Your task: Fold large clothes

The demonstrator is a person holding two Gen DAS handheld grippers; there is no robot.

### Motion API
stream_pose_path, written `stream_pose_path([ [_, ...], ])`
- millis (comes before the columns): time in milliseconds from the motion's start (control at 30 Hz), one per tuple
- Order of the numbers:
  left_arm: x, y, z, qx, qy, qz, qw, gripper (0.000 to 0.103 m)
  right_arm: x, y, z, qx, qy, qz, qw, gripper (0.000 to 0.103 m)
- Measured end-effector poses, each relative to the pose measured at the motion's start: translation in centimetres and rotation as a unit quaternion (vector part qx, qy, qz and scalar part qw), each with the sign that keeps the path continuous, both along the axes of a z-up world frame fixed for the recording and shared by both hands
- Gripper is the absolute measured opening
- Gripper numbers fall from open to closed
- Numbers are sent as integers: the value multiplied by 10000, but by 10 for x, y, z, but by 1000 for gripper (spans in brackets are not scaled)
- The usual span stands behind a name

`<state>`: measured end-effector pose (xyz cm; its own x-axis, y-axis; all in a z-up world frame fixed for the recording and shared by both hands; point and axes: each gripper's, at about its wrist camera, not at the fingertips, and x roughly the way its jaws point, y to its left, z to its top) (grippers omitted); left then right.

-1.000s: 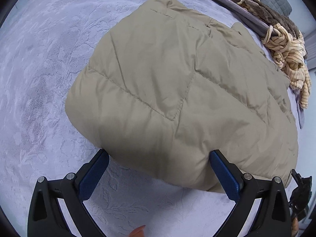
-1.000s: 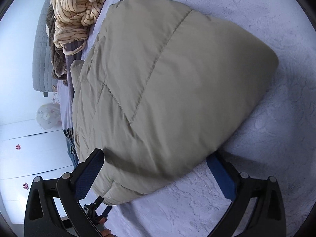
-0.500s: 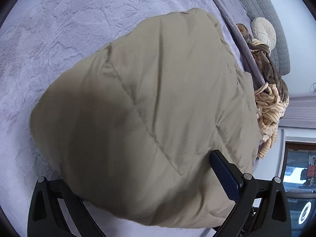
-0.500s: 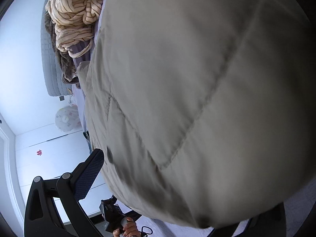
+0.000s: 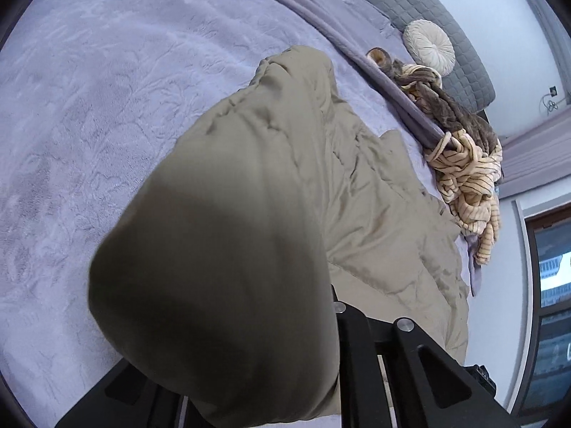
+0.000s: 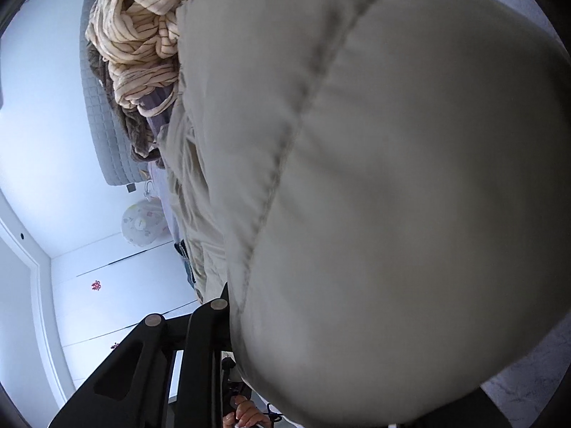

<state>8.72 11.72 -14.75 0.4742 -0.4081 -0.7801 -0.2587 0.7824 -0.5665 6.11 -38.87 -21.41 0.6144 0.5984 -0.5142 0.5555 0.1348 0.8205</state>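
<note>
We have both grippers clamped on the near edge of the beige puffer jacket point(image 5: 228, 249). A second ago it lay flat on the lavender bedspread point(image 5: 89, 107) between wide-open fingers; now the left gripper point(image 5: 332, 321) has its frame arms drawn in close with padding bunched right over the lens, so we read it as closed on the jacket, though its pads are hidden. Same story for the right gripper point(image 6: 228, 306): frame arms pulled together at the left of a bulging quilted panel that fills most of the right wrist view, tips buried in fabric. Both cameras have tilted up, and the gripped edge is off the bed while the far part of the jacket lies rumpled on the bedspread toward the striped knit pile point(image 5: 467, 178) and the grey headboard point(image 5: 428, 18). We judge the grasp done and a fold-over starting; next move likely carries this edge across to the far side. Risk: slick, puffy fabric slipping out, or uneven lift between hands skewing the fold.
</note>
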Motion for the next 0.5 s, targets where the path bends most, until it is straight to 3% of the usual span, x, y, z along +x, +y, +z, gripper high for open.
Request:
stream_pose_path([
  [200, -46, 5, 31, 228, -227, -223, 9992, 15, -21, 2, 22, -44, -175, 319, 9993, 22],
  [500, -157, 25, 34, 418, 100, -575, 9974, 15, -97, 20, 26, 31, 140, 517, 9986, 22],
])
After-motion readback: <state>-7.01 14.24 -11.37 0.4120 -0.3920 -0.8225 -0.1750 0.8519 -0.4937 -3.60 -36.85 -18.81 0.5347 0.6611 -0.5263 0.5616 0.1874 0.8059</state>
